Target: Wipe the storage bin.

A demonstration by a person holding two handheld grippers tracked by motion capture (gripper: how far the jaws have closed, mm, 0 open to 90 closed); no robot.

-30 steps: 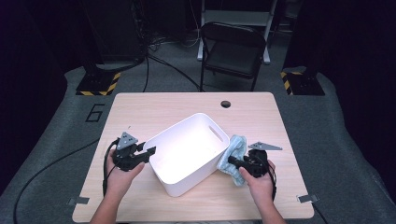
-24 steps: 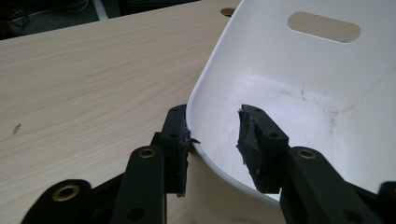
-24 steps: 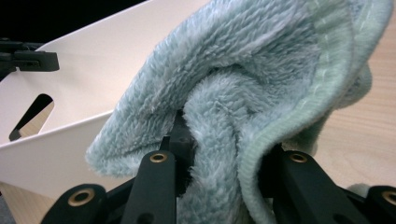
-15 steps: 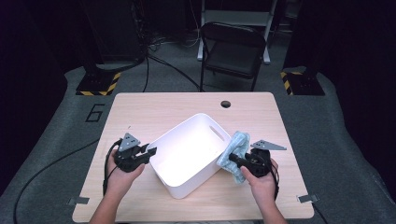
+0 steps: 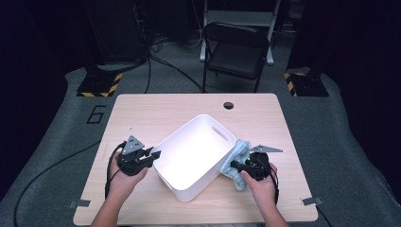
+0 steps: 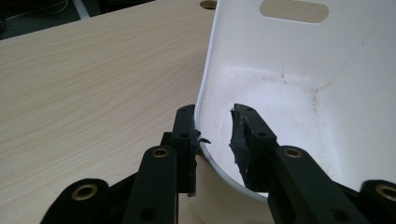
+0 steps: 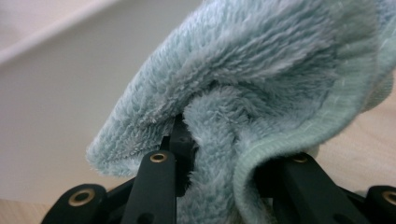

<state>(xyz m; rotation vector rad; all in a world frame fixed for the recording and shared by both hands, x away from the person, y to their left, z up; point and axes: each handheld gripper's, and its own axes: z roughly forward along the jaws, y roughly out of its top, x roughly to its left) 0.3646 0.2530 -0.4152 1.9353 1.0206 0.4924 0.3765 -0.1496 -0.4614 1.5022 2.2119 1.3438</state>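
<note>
A white plastic bin (image 5: 194, 153) sits at an angle in the middle of the wooden table (image 5: 142, 113); it is empty, with faint smudges on its floor (image 6: 289, 84). My left gripper (image 5: 155, 155) straddles the bin's near-left corner rim (image 6: 215, 126). Its jaws have just been closing: the outer pad touches the wall, and a gap shows at the inner pad. My right gripper (image 5: 234, 164) is shut on a fluffy light blue cloth (image 5: 240, 149) beside the bin's right wall. The cloth (image 7: 261, 70) drapes over the right gripper's jaws and hides their tips, with the bin's white wall (image 7: 46, 93) behind it.
A black folding chair (image 5: 234, 52) stands beyond the table's far edge. A round cable hole (image 5: 229, 105) is near the far edge. Yellow-and-black striped bases (image 5: 100, 87) and cables lie on the grey floor.
The left gripper's jaws have drawn closer together around the bin's rim. The right hand and the cloth have barely shifted, and the bin has stayed put.
</note>
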